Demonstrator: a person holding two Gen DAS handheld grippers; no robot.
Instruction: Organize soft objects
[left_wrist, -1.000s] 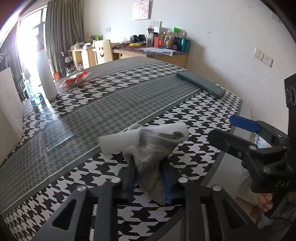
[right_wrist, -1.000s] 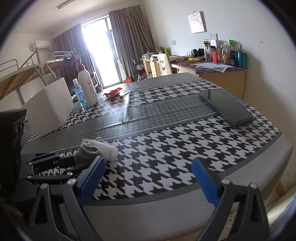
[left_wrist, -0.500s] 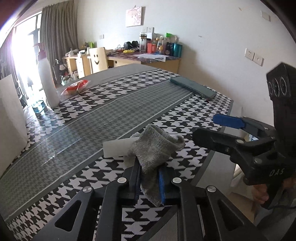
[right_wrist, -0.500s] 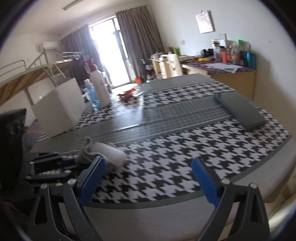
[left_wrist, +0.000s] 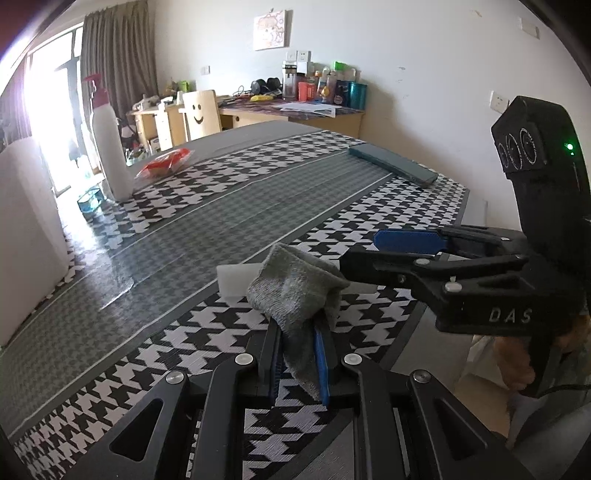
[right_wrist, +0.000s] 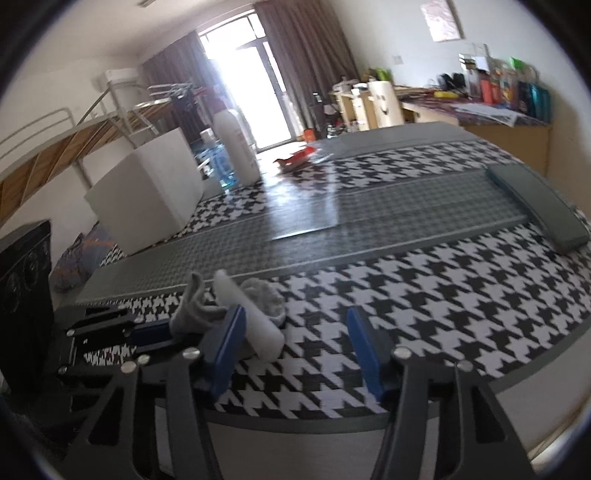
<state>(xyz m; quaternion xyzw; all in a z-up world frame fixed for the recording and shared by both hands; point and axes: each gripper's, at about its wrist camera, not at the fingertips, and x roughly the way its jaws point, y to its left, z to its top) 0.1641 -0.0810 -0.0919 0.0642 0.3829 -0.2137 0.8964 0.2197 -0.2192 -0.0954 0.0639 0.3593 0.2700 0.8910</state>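
A grey sock (left_wrist: 295, 291) is pinched between the blue pads of my left gripper (left_wrist: 297, 363), which is shut on its hanging end. The sock is draped over a white cylinder (left_wrist: 236, 278) lying on the houndstooth tablecloth. In the right wrist view the white cylinder (right_wrist: 255, 321) lies with the grey sock (right_wrist: 195, 308) on its left side. My right gripper (right_wrist: 295, 347) is open, with the near end of the cylinder just inside its left pad. It also shows in the left wrist view (left_wrist: 402, 251), close to the sock's right side.
A white box (right_wrist: 147, 192) and a tall white pump bottle (right_wrist: 236, 147) stand at the table's far left. A flat dark case (right_wrist: 535, 206) lies at the right. A red packet (left_wrist: 164, 162) lies further back. The table's near edge (right_wrist: 332, 421) is close.
My left gripper has closed tighter on the sock and lifted it into a bunch over the cylinder. My right gripper has moved in towards the cylinder.
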